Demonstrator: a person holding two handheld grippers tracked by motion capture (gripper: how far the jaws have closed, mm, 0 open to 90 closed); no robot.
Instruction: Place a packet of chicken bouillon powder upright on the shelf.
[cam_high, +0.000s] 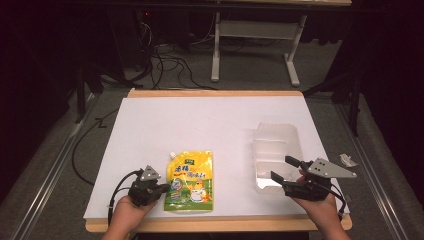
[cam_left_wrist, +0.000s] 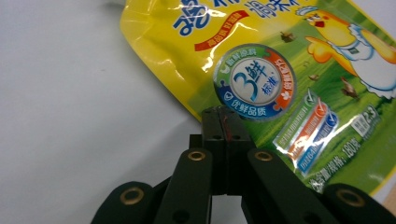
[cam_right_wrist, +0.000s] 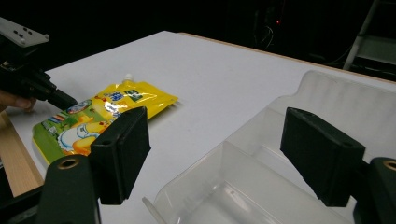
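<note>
Left gripper, jaws clenched at the left edge of the flat yellow-green spouted foil pouch, long axis toward 12 o'clock; right gripper released over the clear plastic bin at 3 o'clock.

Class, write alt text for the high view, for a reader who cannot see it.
A person's hands hold two claws over a white table: the left claw, shut, touches a yellow pouch, and the right claw, open, reaches a clear plastic bin.
</note>
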